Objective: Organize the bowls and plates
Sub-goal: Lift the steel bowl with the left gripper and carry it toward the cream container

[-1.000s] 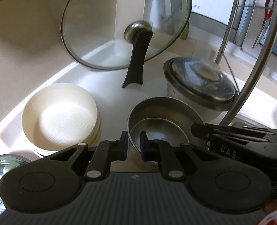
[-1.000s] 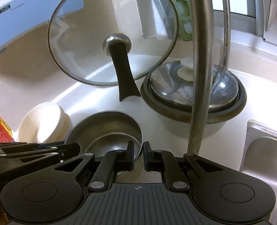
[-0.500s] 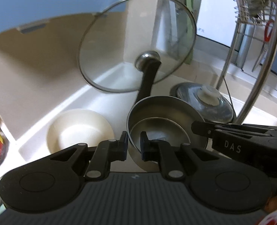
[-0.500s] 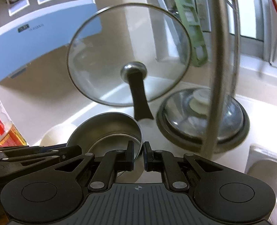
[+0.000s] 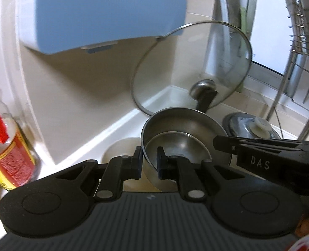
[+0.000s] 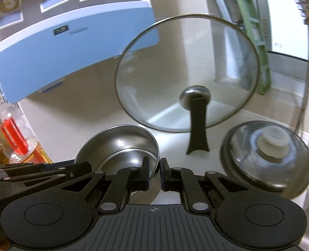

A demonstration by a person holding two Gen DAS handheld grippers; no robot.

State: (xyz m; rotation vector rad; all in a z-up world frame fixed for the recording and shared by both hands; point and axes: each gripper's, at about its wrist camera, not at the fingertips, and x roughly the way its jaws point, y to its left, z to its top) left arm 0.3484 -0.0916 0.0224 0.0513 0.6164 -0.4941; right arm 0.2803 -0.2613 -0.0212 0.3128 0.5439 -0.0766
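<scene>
- Two nested steel bowls (image 5: 181,144) pinched by the rim and carried off the counter: left gripper (image 5: 149,163) clamped on the near-left rim, right gripper (image 6: 154,173) clamped on the right rim.
- One pale bowl (image 5: 121,150) below and just left of the left gripper, not yet gathered.
- Probably early going; no destination visible, so stacking and placing all remain.
- Glass lid (image 6: 186,73) upright ahead of both grippers; lidded pot (image 6: 265,146) to the right, untouched.
</scene>
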